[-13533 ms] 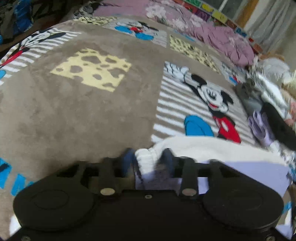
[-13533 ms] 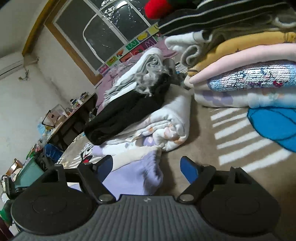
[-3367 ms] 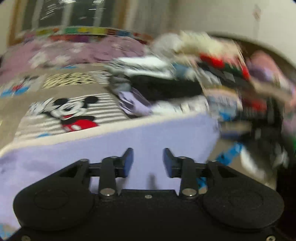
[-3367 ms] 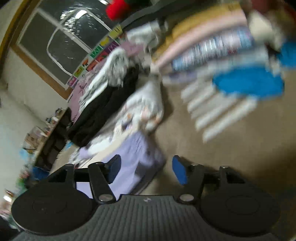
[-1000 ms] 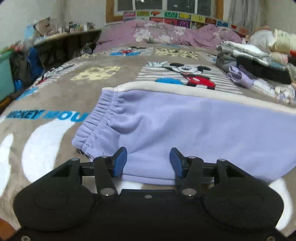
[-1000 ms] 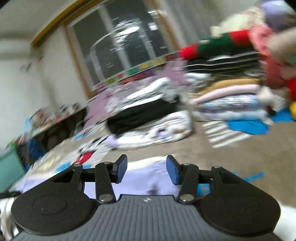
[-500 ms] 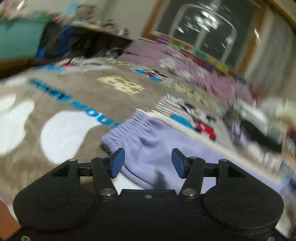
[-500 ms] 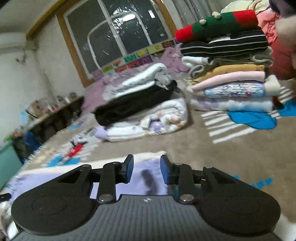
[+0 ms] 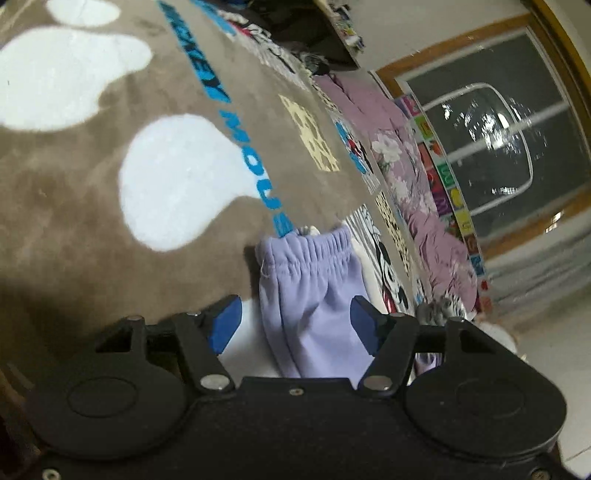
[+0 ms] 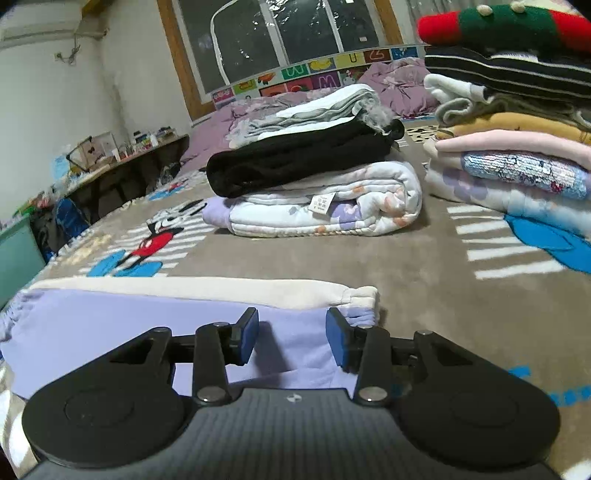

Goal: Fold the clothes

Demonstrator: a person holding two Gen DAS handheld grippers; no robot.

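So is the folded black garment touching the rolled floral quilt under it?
Touching. The right wrist view shows the black garment lying directly on the floral quilt, no gap between them.

A lived-in bedroom in a home; a wide bed is covered by a brown cartoon-mouse blanket, with a rumpled purple floral quilt at its far side; 2 heaps of folded clothes and bedding sit on it; a dark window with a wooden frame has alphabet tiles beneath; a cluttered side table stands along the white wall.
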